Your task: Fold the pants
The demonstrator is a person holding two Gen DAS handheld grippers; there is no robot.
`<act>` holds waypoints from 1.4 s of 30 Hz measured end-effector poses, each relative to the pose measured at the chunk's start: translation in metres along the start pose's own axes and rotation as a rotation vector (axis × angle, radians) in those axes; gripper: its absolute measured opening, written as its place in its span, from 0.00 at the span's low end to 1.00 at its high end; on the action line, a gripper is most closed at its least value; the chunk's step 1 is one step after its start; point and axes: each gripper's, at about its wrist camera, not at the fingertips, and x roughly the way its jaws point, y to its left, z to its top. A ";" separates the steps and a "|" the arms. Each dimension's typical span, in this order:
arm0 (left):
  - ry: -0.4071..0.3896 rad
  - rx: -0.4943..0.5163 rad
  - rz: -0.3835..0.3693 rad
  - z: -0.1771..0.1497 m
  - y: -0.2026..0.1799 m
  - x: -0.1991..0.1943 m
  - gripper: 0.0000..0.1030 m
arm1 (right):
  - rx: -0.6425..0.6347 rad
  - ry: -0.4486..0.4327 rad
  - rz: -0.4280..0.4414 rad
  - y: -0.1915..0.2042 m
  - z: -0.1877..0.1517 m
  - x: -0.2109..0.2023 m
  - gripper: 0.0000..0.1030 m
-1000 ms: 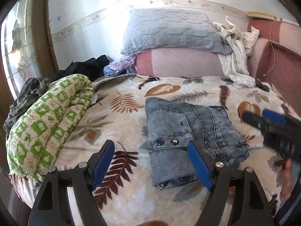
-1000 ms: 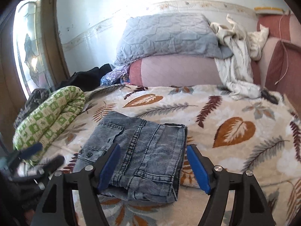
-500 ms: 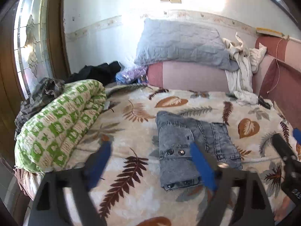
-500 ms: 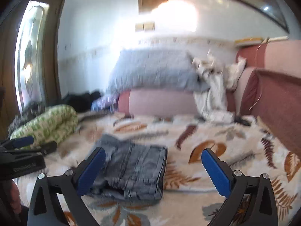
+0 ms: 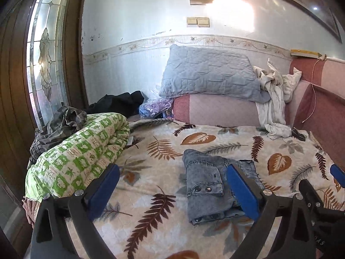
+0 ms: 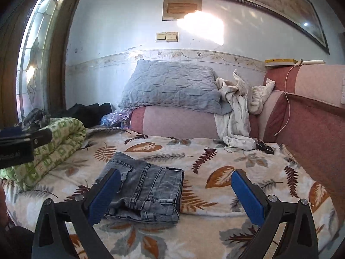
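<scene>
The grey-blue denim pants [image 5: 209, 183] lie folded into a compact rectangle on the leaf-patterned bedspread [image 5: 151, 151], two snap buttons facing the near edge. They also show in the right wrist view [image 6: 146, 190]. My left gripper [image 5: 172, 185] is open and empty, held back from and above the pants. My right gripper [image 6: 174, 190] is open and empty, also clear of the pants. Each gripper shows at the edge of the other's view.
A rolled green-and-white quilt [image 5: 79, 157] lies along the bed's left side with dark clothes [image 5: 116, 105] behind it. A blue-grey pillow [image 5: 207, 75] and white cloth [image 5: 273, 99] rest on the pink headboard cushions. A door with leaded glass [image 5: 45, 64] stands left.
Both grippers have opened wider and pulled back and up from the folded pants, which stay where they lay on the bed.
</scene>
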 end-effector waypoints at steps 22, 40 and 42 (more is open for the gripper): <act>-0.048 -0.075 0.082 0.010 0.046 -0.036 0.97 | -0.042 -0.023 0.065 0.045 0.021 -0.024 1.00; -0.081 -0.111 0.078 0.019 0.057 -0.066 0.97 | -0.060 -0.046 0.102 0.059 0.027 -0.041 1.00; -0.082 -0.110 0.076 0.019 0.055 -0.066 0.97 | -0.057 -0.044 0.101 0.057 0.026 -0.040 1.00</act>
